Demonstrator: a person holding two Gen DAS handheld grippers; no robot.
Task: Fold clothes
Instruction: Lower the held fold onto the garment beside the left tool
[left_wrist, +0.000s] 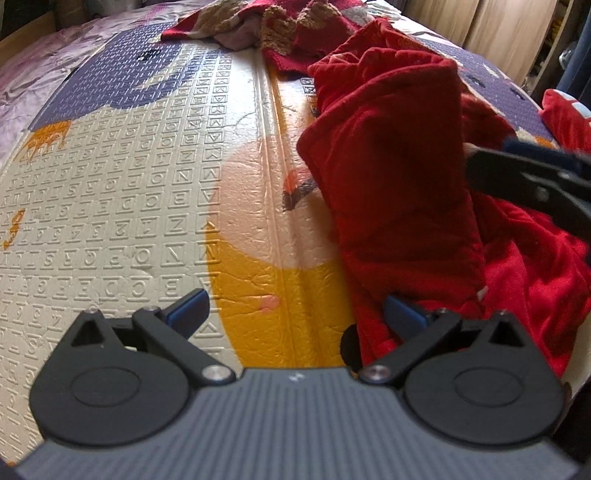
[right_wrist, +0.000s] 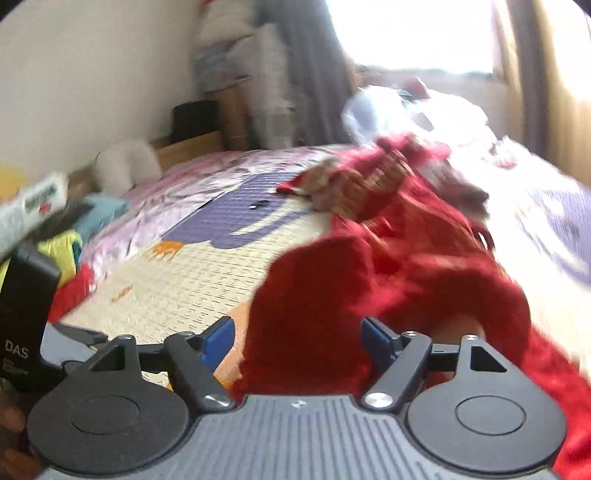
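Lying on the embossed foam play mat (left_wrist: 155, 192) on the bed, the red fleece garment (left_wrist: 399, 177) runs near-to-far, right of the left tool (left_wrist: 293, 314), whose jaws gape empty. The right tool (right_wrist: 297, 341) is nearer; its wide jaws straddle a fold, apparently without pinching it.

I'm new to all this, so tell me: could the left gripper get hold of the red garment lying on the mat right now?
Probably yes. The left gripper stands open, and the red garment already lies against its right-hand finger, with only bare mat between the fingers. A small shift sideways should do it.
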